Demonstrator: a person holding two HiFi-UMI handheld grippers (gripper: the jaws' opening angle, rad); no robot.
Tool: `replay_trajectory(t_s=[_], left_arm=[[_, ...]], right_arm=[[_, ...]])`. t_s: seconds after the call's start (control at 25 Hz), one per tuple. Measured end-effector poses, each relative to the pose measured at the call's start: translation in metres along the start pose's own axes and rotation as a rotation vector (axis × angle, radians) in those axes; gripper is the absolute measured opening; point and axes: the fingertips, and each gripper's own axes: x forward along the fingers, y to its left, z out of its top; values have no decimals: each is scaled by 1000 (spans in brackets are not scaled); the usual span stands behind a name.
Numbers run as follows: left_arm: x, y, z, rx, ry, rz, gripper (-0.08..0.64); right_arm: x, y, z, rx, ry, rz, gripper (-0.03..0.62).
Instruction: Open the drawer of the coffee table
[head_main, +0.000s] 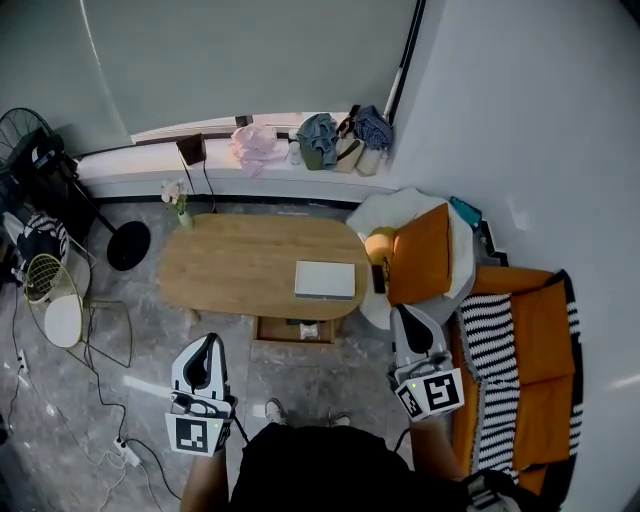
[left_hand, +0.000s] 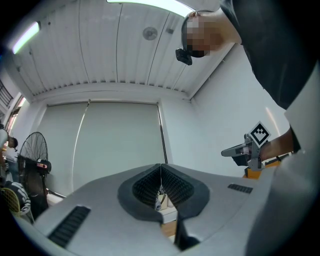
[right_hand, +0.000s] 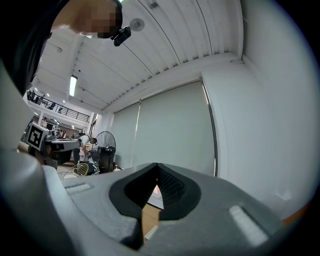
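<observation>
The oval wooden coffee table (head_main: 240, 265) stands in the middle of the head view, with a white flat box (head_main: 325, 279) on its right part. Below its near edge the wooden drawer (head_main: 293, 330) sticks out a little, and small items show inside it. My left gripper (head_main: 211, 342) hangs over the floor to the left of the drawer, well short of the table. My right gripper (head_main: 401, 313) hangs to the right of the drawer, beside the white chair. Both are shut and hold nothing; the jaws meet in the left gripper view (left_hand: 161, 167) and in the right gripper view (right_hand: 157, 166).
A white chair with an orange cushion (head_main: 420, 255) stands at the table's right end. A sofa with a striped throw (head_main: 515, 370) is at the right. A fan (head_main: 30, 140), a wire stool (head_main: 62, 305) and floor cables (head_main: 110, 440) lie at the left. A small flower vase (head_main: 180, 205) stands on the table's far left corner.
</observation>
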Motion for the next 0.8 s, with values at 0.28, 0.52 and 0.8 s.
replay_trajectory(t_s=[0.28,0.52,0.8], left_arm=[[-3,2,5,2,-17,0,8],[-8,6,7,0,-21,3,9],[-11,7,9,1,-25,-5,8]], right_arm=[[4,8,12,-21,-25,8,5],[2,14,12,-25,-24,5,5],[-3,18,14,-35,-24,2,5]])
